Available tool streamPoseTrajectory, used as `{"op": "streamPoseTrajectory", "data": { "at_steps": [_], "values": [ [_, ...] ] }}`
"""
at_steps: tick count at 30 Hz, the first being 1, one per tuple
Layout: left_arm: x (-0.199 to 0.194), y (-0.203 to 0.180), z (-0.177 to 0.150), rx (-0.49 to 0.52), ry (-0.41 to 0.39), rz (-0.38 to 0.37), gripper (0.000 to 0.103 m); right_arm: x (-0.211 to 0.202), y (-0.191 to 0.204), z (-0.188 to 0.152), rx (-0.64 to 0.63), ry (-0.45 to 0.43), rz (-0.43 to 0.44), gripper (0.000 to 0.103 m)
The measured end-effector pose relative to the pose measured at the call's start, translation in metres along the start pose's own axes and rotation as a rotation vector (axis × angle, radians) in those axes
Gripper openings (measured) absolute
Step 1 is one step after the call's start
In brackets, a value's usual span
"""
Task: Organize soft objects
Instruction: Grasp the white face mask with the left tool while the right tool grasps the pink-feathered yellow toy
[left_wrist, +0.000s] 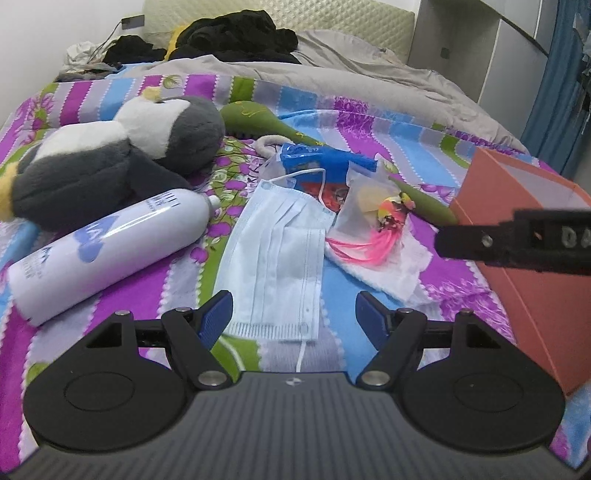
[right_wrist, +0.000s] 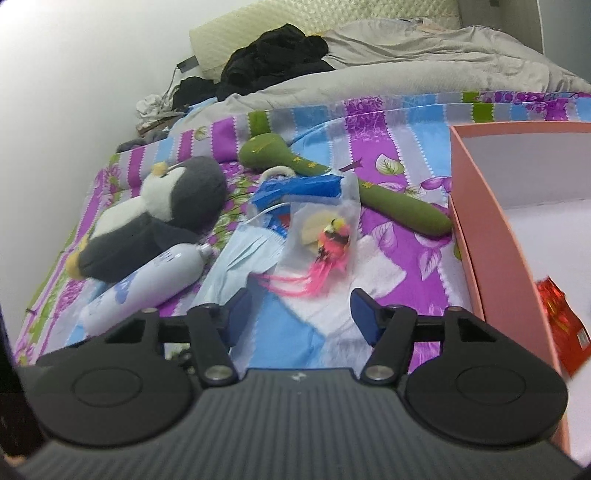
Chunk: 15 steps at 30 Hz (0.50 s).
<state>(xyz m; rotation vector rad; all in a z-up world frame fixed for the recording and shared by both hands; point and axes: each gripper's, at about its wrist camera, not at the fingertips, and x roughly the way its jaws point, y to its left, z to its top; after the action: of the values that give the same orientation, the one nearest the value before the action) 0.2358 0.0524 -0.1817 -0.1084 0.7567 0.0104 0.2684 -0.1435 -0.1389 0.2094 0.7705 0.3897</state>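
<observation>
A grey and white penguin plush (left_wrist: 122, 162) (right_wrist: 159, 218) lies on the striped bedspread at the left. A light blue face mask (left_wrist: 273, 254) (right_wrist: 240, 258) lies flat in the middle. My left gripper (left_wrist: 293, 306) hovers open over the mask's near end, its blue pads apart on either side. A long green plush stick (left_wrist: 255, 118) (right_wrist: 388, 203) lies behind, reaching the pink box (right_wrist: 491, 258). My right gripper (right_wrist: 300, 302) is open above a white cloth (right_wrist: 376, 280) (left_wrist: 391, 273), with nothing between its pads. A clear bag with a pink feather toy (right_wrist: 328, 236) (left_wrist: 373, 214) rests just beyond.
A white spray bottle (left_wrist: 107, 251) (right_wrist: 147, 284) lies by the penguin. A blue packet (left_wrist: 321, 158) sits behind the mask. The open pink box (left_wrist: 517, 258) holds a red packet (right_wrist: 561, 325). A grey duvet (left_wrist: 369, 70) and black clothes (left_wrist: 236, 33) cover the bed's far end.
</observation>
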Motion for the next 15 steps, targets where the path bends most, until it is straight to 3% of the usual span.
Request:
{"op": "streamPoseTrajectory", "data": {
  "at_steps": [10,13,15],
  "values": [
    [0.056,-0.002,0.007,0.047,0.031,0.021,0.076,0.063,-0.014,0.014,0.025,0.044,-0.017,0.048],
    [0.068,-0.001,0.007,0.048,0.046,0.041,0.065,0.077,-0.017,0.017,0.031,0.042,-0.033,0.047],
    [0.073,0.000,0.009,0.047,0.047,0.040,0.061,0.085,-0.019,0.017,0.034,0.041,-0.037,0.041]
  ]
}}
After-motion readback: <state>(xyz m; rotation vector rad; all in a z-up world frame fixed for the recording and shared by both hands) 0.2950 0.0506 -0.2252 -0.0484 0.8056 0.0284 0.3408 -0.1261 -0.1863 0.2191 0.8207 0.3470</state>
